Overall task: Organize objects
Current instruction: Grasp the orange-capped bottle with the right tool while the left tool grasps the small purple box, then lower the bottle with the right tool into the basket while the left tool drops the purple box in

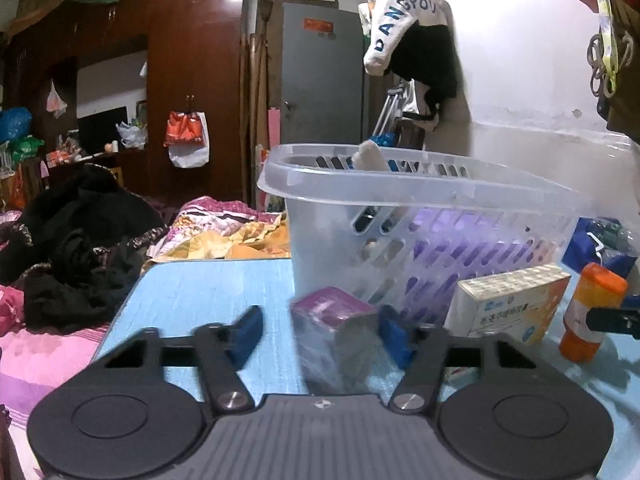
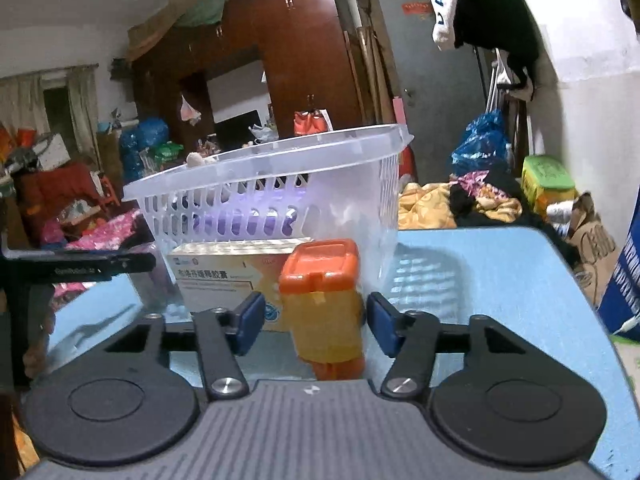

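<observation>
Your left gripper (image 1: 318, 334) is standing released over the light blue surface (image 1: 208, 292), and a small purple box (image 1: 334, 326) is sitting between its two blue pads. The box looks blurred; its right side is very near or touching the right pad, while a clear gap is showing on the left, so nothing is being grasped.

Your right gripper (image 2: 316, 322) is also standing released. A yellow bottle with an orange cap (image 2: 326, 300) is standing upright between its pads, with a little space on each side.

A medicine box (image 2: 230, 276) with white, orange and blue print is lying just behind the bottle, and it is resting close against the wall of the clear plastic basket (image 2: 264, 184). The basket is sitting on the surface behind all three things, and something purple is showing through its slots. In the left view, a small white soft thing (image 1: 370, 156) is peeking over the basket rim.
</observation>
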The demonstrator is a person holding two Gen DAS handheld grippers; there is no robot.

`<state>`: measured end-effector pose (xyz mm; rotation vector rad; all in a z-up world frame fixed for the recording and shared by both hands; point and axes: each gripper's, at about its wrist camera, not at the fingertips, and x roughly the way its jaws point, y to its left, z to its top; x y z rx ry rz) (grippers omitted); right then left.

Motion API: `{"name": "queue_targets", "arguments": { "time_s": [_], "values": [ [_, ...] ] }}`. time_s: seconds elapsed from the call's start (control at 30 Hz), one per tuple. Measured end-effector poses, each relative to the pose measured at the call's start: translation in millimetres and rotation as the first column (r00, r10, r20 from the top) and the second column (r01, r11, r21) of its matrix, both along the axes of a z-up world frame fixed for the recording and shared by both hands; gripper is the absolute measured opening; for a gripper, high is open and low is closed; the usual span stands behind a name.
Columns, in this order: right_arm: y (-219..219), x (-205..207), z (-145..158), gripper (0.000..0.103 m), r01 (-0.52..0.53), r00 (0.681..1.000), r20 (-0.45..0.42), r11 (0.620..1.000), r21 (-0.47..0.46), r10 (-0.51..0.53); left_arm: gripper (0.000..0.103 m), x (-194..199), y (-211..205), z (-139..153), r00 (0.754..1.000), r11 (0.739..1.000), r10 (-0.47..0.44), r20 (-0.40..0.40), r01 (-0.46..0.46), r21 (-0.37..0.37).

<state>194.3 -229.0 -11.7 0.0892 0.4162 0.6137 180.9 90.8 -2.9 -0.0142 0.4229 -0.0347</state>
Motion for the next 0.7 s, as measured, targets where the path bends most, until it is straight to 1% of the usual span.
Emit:
{"name": "queue_targets", "arguments": {
  "time_s": [0.1,0.17,0.3,0.43,0.53,0.6,0.7],
  "values": [
    [-6.0,1.6,-1.6,0.046,-0.015,1.000,-0.016,0.999,0.036,0.016,0.051,-2.1,0.3,-0.3,1.000,1.000,-0.002,0.009,0.002,-0.004],
    [-7.3,-0.5,-1.2,0.046,-0.012,1.000,-0.008,0.999,0.043,0.013,0.051,-9.4,4.0,0.7,0.999,1.000,0.000,0.051,0.001,-0.023],
    [-13.3,-6.8,-0.5,0.045,-0.022,0.999,0.026,0.997,0.077,0.020,0.051,-23.5,12.6,2.7,0.991,0.998,0.013,0.136,-0.005,-0.060],
    [-16.4,-12.9,0.9,0.045,-0.030,0.997,0.071,0.994,0.101,0.023,0.051,-28.3,18.7,5.7,0.984,0.995,0.012,0.177,0.005,-0.095],
    [-17.2,-16.3,3.2,0.045,-0.035,0.995,0.101,0.993,0.116,0.023,0.051,-35.6,25.8,8.5,0.974,0.992,0.025,0.224,0.004,-0.127],
    [-18.4,-17.0,3.2,0.045,-0.041,0.994,0.110,0.991,0.128,0.027,0.051,-37.3,31.0,8.9,0.971,0.988,0.030,0.237,0.007,-0.154],
    [-19.8,-18.1,2.9,0.045,-0.047,0.991,0.128,0.989,0.140,0.030,0.051,-36.7,33.9,9.0,0.970,0.985,0.029,0.242,0.013,-0.170]
  ]
}}
